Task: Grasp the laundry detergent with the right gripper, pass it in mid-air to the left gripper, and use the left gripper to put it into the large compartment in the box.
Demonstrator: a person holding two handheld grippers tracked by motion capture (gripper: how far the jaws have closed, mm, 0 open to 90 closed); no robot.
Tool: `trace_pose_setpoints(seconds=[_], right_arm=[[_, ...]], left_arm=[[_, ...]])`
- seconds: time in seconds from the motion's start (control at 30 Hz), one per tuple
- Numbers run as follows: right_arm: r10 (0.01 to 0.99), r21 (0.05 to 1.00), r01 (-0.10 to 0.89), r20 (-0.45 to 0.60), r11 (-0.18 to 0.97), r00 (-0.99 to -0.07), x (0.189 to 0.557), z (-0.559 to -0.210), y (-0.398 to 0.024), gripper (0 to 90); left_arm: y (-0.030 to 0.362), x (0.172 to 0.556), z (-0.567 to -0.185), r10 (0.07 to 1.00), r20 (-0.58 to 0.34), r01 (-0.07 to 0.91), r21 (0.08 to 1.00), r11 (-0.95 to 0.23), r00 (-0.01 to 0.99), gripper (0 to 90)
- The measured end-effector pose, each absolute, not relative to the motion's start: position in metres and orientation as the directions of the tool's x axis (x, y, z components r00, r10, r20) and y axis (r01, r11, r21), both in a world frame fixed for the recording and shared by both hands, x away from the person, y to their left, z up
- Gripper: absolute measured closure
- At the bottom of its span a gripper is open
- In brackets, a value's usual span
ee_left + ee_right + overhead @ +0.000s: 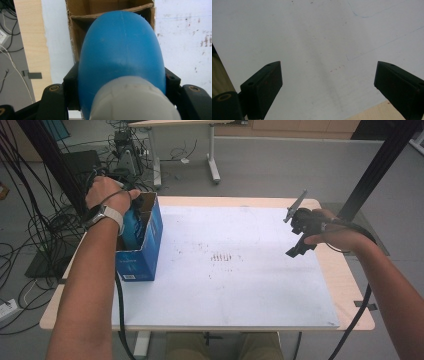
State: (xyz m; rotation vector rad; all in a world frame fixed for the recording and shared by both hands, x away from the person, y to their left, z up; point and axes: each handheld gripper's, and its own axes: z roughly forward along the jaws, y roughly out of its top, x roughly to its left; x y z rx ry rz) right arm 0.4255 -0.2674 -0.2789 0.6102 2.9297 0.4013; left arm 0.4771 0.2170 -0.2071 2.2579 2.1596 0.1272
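The left gripper (120, 82) clamps the blue bottle (120, 55) upright to fit the cardboard box (145, 250); the right gripper (328, 82), jaws spread empty, waits aside over the table (250, 285).

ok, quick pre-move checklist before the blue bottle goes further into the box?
1. Grip: left gripper clamped on both sides of the blue bottle, ok.
2. Alignment: bottle's rounded end points into the open cardboard box, ok.
3. Box interior free below the bottle: cannot tell, bottle blocks the view.
4. Box seating: blue-sided box stands upright on the white mat near its left edge, ok.
5. Right gripper open, empty, far off to the right above the mat, ok.
6. Box steadied by anything: not ok, nothing holds it.
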Motion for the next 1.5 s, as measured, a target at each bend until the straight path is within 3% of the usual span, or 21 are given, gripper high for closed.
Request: trace_pose_setpoints(seconds=[1.5], right_arm=[[0.424,0.275,0.397,-0.041,0.875,-0.905,0.426,-0.291,-0.27,7.6]], left_arm=[[0.223,0.478,-0.259,0.998,0.043,0.997,0.058,-0.05,0.047,37.6]])
